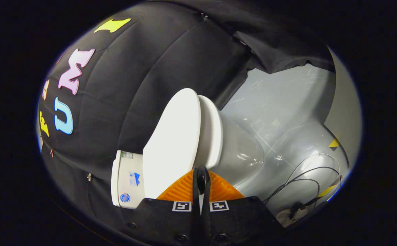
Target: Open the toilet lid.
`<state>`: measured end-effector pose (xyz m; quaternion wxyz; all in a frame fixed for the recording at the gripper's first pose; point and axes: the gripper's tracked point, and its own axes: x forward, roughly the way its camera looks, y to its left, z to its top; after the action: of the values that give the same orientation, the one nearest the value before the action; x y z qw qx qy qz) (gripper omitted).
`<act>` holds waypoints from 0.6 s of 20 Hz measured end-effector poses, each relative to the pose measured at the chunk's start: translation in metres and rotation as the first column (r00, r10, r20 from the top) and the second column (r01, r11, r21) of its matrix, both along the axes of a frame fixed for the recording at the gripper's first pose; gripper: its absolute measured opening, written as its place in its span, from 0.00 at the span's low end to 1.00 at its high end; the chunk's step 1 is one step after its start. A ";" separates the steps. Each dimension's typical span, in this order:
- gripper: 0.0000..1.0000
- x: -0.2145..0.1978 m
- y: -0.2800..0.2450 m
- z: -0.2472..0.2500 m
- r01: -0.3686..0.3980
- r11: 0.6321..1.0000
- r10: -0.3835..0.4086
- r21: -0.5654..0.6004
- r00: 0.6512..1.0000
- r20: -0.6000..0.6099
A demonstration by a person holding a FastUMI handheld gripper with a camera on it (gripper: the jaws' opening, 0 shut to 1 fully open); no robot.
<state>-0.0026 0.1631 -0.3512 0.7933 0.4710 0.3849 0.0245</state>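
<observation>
A white toilet stands against the black cloth wall, seen rolled on its side. Its lid (172, 136) lies down on the seat (213, 131), with only a thin seam between them. Below the seat is the glossy bowl (242, 153), and behind the lid is the tank (125, 177). My gripper (201, 171) is shut, its two fingers pressed together with nothing between them. The tips sit right at the side edge of the lid, where lid and seat meet. I cannot tell whether they touch it.
A grey scuffed floor (280, 102) spreads beyond the bowl. Loose black and white cables (304, 177) lie on it beside the toilet base. Yellow tape marks (334, 143) sit near the floor's edge. Black cloth (143, 75) hangs close behind the toilet.
</observation>
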 end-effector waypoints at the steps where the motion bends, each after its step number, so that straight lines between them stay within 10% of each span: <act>1: 0.05 -0.001 0.002 0.006 -0.017 1.000 0.017 -0.016 1.000 0.023; 12: 0.05 0.008 0.025 0.111 -0.094 0.973 0.141 -0.213 0.966 0.219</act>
<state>0.0054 0.1881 -0.2407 0.8734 0.3589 0.3173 0.0876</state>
